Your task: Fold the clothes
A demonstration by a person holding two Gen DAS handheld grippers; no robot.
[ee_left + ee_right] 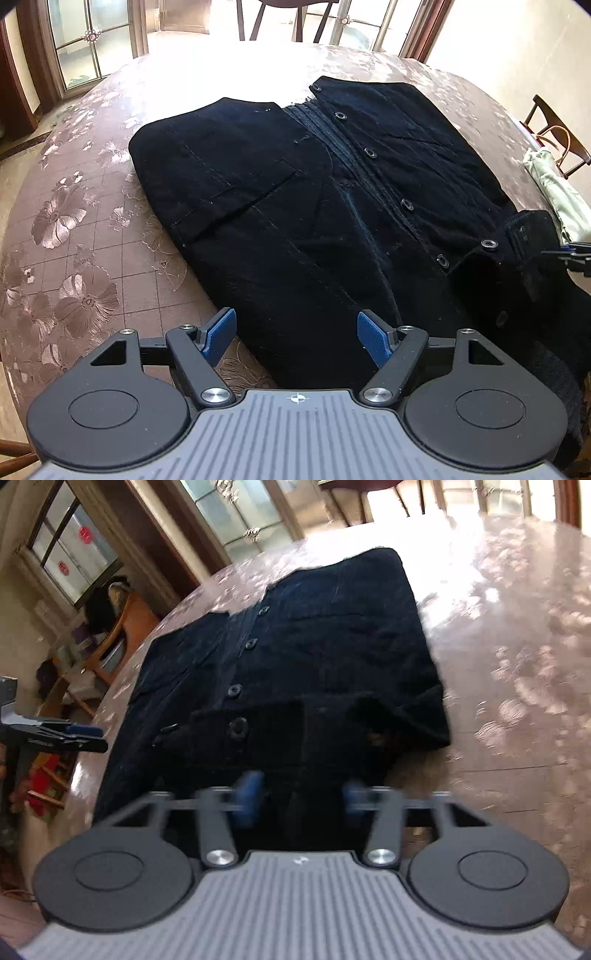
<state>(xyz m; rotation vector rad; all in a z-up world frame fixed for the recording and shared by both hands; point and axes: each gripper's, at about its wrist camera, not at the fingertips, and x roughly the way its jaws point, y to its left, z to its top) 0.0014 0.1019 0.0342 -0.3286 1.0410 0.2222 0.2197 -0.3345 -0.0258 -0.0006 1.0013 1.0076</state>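
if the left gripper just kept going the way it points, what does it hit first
Probably the near edge of the dark jacket lying on the table; the left gripper is open, angled down at it. Depth is hard to judge.

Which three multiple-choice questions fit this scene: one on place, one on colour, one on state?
1. Where lies the jacket? A chair; B table; C floor.
2. Which colour are the pads of the left gripper? A red; B green; C blue.
3. The left gripper is: A open; B shut on the jacket; C shut on a button.
Key: B, it is spread over the floral table; C, both pads show blue; A, its pads stand wide apart.
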